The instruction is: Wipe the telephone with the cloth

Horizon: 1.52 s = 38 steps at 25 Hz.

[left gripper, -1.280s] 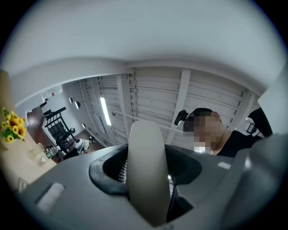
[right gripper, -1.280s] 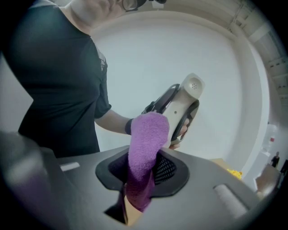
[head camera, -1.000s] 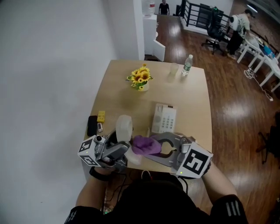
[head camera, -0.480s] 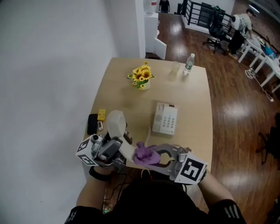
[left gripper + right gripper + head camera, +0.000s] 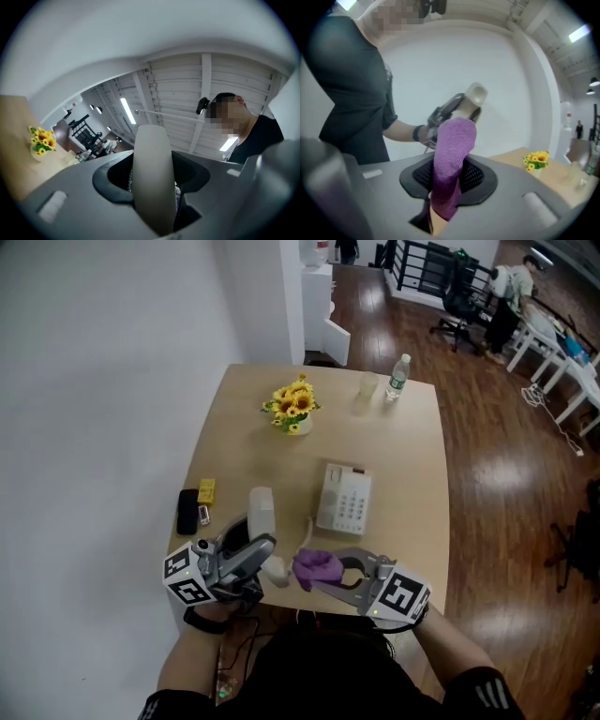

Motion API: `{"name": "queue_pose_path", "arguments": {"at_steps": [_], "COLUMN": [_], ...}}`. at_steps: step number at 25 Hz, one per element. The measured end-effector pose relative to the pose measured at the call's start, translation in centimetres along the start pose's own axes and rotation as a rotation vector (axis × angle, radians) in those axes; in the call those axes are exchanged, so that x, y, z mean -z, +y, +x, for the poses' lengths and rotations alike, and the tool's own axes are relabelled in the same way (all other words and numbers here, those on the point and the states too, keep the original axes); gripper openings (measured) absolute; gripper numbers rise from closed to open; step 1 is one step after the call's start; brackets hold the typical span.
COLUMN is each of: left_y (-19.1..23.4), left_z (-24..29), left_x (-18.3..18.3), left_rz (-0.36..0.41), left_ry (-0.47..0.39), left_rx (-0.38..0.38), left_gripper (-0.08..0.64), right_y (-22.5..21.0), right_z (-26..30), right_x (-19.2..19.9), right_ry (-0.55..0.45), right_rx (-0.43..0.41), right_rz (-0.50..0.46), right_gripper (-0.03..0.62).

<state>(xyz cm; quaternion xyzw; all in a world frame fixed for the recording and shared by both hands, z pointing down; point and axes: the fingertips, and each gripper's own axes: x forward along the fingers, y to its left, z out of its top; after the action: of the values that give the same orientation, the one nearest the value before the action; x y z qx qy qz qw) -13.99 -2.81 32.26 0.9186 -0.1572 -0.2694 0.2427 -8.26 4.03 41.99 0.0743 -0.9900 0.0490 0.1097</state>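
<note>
Telephone parts sit in two places. The base point(image 5: 344, 501) lies flat near the middle of the table point(image 5: 412, 474), with its keypad up and its cradle empty. The handset point(image 5: 262, 512) is off the base and up at the near left edge of the table, well apart from it.

The left gripper point(image 5: 255, 554) is clamped across the handset. Its own view shows the pale bar filling the gap between the jaws and standing up out of them. The right gripper point(image 5: 321, 575) is closed tight on the purple cloth point(image 5: 314, 562), and a soft wad of it sticks out past the jaw tips.

Both grippers are held low, in front of the person's body, and turned in toward each other. In the head view the wad sits just beside the lower end of the handset, though contact cannot be confirmed. The right gripper view looks over the cloth straight at the left gripper and the handset.

The step in hand appears to be the handset, with the wiping about to start or only just begun. The next move likely calls for the left gripper to hold steady. The right would then press the wad against the handset and draw it along its length. The base would still need wiping afterwards.

Farther back on the table stand a pot of sunflowers point(image 5: 292, 406) and a water bottle point(image 5: 397, 377).
</note>
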Motion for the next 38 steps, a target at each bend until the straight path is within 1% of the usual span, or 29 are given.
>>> {"name": "queue_pose_path", "arguments": {"at_steps": [1, 4, 5, 7, 10, 12, 15, 17, 19, 21, 23, 25, 27, 29, 31, 34, 38], "left_y": [1.0, 3.4, 4.1, 5.2, 6.2, 6.8, 7.5, 7.7, 7.7, 7.9, 8.2, 8.5, 8.8, 9.0, 9.1, 9.4, 9.8], "left_z": [-0.2, -1.1, -1.4, -1.8, -2.0, -1.9, -1.8, -1.7, -1.8, -2.2, -2.6, -3.0, -3.5, -3.7, -3.7, -3.4, -3.4], "left_x": [0.8, 3.1, 3.8, 5.1, 6.6, 7.2, 7.9, 8.1, 8.1, 8.0, 8.0, 8.2, 8.3, 8.3, 8.5, 8.4, 8.2], "left_rz": [0.001, -0.003, 0.0, 0.004, -0.005, -0.01, -0.01, -0.01, -0.01, -0.008, -0.007, -0.008, -0.017, -0.028, -0.029, -0.023, -0.017], "left_ry": [0.027, 0.084, 0.104, 0.139, 0.163, 0.169, 0.178, 0.179, 0.18, 0.182, 0.182, 0.18, 0.177, 0.175, 0.181, 0.195, 0.207], "left_rx": [-0.043, -0.158, -0.19, -0.24, -0.281, -0.303, -0.33, -0.343, -0.36, -0.382, -0.4, -0.414, -0.428, -0.432, -0.425, -0.411, -0.404], "left_gripper": [0.227, 0.227, 0.227, 0.227, 0.227, 0.227, 0.227, 0.227, 0.227, 0.227, 0.227, 0.227, 0.227, 0.227, 0.227, 0.227, 0.227], "right_y": [-2.6, -11.0, -13.6, -18.3, -23.9, -27.2, -31.3, -33.1, -33.9, -33.9, -33.4, -32.3, -30.8, -29.5, -28.0, -25.0, -21.6], "right_z": [-0.4, -1.5, -1.6, -1.6, -0.7, 0.1, 1.4, 2.3, 3.3, 4.5, 5.5, 6.2, 6.8, 7.2, 7.3, 7.7, 8.0], "right_x": [1.8, 7.3, 8.7, 11.2, 14.1, 15.4, 17.0, 18.1, 19.8, 22.0, 24.2, 26.2, 27.4, 27.7, 28.1, 29.0, 30.2], "right_ry": [0.034, 0.148, 0.172, 0.212, 0.283, 0.334, 0.418, 0.489, 0.574, 0.653, 0.723, 0.777, 0.792, 0.789, 0.787, 0.782, 0.764], "right_rx": [0.061, 0.253, 0.305, 0.378, 0.437, 0.47, 0.526, 0.538, 0.514, 0.459, 0.394, 0.338, 0.309, 0.313, 0.294, 0.225, 0.208], "right_rz": [0.023, 0.047, 0.06, 0.093, 0.126, 0.118, 0.066, -0.017, -0.122, -0.198, -0.234, -0.236, -0.215, -0.214, -0.213, -0.203, -0.164], "right_gripper": [0.101, 0.101, 0.101, 0.1, 0.1, 0.1, 0.1, 0.1, 0.1, 0.1, 0.1, 0.1, 0.1, 0.1, 0.1, 0.1, 0.1]}}
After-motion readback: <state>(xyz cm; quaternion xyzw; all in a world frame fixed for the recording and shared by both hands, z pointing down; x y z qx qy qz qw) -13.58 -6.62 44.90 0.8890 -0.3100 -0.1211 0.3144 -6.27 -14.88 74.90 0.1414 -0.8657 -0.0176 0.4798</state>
